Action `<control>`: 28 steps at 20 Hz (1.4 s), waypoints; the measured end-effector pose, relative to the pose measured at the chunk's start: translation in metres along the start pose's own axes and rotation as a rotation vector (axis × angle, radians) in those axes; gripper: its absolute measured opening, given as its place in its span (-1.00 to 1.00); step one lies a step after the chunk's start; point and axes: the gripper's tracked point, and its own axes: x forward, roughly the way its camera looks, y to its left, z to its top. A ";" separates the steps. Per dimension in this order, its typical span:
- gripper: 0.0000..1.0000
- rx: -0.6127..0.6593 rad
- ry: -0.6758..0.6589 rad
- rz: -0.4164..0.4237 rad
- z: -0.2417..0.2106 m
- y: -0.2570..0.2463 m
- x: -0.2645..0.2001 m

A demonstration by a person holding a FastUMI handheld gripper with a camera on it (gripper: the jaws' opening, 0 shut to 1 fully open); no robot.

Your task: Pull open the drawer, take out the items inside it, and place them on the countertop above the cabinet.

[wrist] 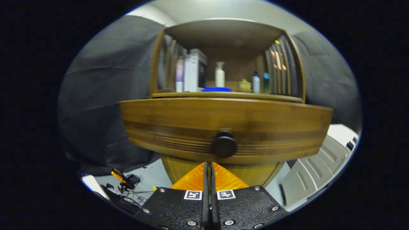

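Tongs closed, one knob, one drawer

Dark cloth wall hung in loose folds to the left of the wooden unit and again on its right. Pale ceiling above, evenly lit. Open shelf niche held boxes standing upright at its left, a white pump bottle near the middle, a blue flat object at its foot, a small tan jar, and two bottles to the right. Slatted side panels flanked the niche. Light floor below, with tangled cables at left. Grey ribbed panel lay at lower right.
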 end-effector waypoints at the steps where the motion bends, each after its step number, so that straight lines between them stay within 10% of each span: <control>1: -0.92 -0.003 -0.039 0.016 0.013 0.009 -0.004; 7: -0.87 0.080 0.016 0.013 0.001 0.004 -0.001; 12: 0.42 0.109 0.042 0.011 0.000 -0.001 0.013; 14: 0.64 0.081 0.032 0.006 0.002 -0.002 0.010; 28: 0.53 0.119 0.032 -0.098 0.000 -0.023 0.011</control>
